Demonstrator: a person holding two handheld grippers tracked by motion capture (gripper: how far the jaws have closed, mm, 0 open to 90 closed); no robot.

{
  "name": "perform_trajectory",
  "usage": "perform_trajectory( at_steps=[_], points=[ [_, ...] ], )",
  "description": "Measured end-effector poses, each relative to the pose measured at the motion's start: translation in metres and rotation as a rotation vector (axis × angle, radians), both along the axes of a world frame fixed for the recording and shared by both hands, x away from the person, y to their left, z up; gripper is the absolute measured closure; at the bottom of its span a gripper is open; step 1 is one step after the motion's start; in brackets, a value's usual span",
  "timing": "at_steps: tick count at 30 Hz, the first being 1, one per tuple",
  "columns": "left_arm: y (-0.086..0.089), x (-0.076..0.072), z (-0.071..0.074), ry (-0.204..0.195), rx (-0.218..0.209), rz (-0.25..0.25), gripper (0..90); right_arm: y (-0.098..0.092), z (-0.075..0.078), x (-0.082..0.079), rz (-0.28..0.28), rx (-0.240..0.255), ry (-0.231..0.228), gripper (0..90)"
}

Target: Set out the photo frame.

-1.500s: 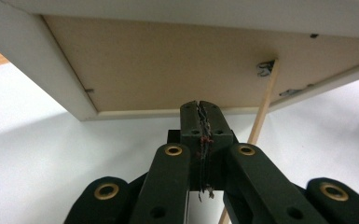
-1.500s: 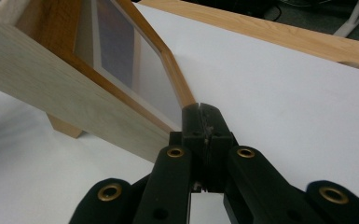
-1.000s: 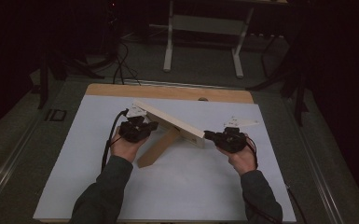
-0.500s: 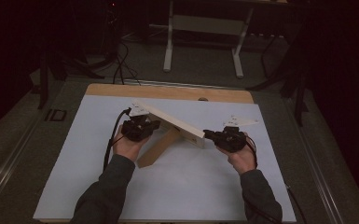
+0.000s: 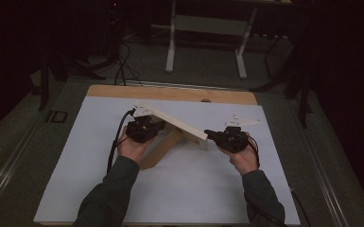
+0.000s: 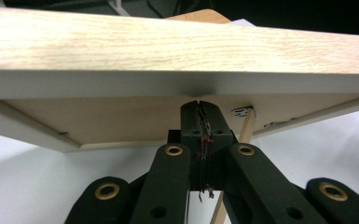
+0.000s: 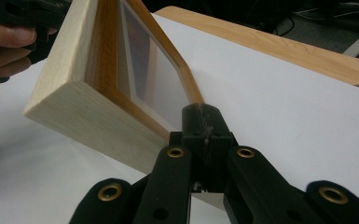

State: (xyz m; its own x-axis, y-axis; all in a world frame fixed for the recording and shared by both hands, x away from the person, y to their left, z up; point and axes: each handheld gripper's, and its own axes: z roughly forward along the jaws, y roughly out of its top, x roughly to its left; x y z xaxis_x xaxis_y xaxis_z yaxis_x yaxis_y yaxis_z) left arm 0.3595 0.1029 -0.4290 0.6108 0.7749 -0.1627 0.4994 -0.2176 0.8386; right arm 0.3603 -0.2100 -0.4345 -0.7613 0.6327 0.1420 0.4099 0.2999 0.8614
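Wooden frame point(image 5: 177, 132) stands tilted between your closed left gripper point(image 5: 144, 130) and closed right gripper point(image 5: 217, 137), tips touching its edges.

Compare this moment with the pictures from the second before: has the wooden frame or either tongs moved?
Nothing visibly changed. The wooden frame stands tilted on the white table as before, the left tongs shut against its upper edge and the right tongs shut at its lower corner.

wooden frame point(image 5: 177, 130) tilted up off the white table sheet point(image 5: 179, 189), left gripper point(image 5: 144, 130) at its upper end, right gripper point(image 5: 215, 137) at its lower corner, jaws closed.
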Motion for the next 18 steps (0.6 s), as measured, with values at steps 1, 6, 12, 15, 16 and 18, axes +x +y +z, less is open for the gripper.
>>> perform_trajectory(
  at_steps=[1,6,12,15,16,18],
  points=[
    [-0.001,0.0,0.0,-0.002,-0.003,0.001,90.0,0.0,0.0,0.0,0.0,-0.001,0.0,89.9],
    [-0.003,-0.001,0.001,-0.005,0.01,-0.004,90.0,0.001,0.001,0.0,-0.001,0.001,0.001,89.9],
    [-0.007,-0.001,0.0,-0.011,0.026,-0.011,90.0,0.002,0.001,-0.001,0.001,0.002,-0.002,89.9],
    [-0.011,-0.002,0.0,-0.013,0.041,-0.017,90.0,0.003,0.002,-0.001,0.002,0.005,-0.002,89.9],
    [-0.012,-0.002,0.0,-0.014,0.046,-0.018,90.0,0.003,0.002,-0.001,0.004,0.005,-0.003,89.9],
    [-0.014,-0.002,0.0,-0.016,0.047,-0.02,90.0,0.003,0.002,-0.002,0.006,0.004,-0.006,89.9]
  ],
)
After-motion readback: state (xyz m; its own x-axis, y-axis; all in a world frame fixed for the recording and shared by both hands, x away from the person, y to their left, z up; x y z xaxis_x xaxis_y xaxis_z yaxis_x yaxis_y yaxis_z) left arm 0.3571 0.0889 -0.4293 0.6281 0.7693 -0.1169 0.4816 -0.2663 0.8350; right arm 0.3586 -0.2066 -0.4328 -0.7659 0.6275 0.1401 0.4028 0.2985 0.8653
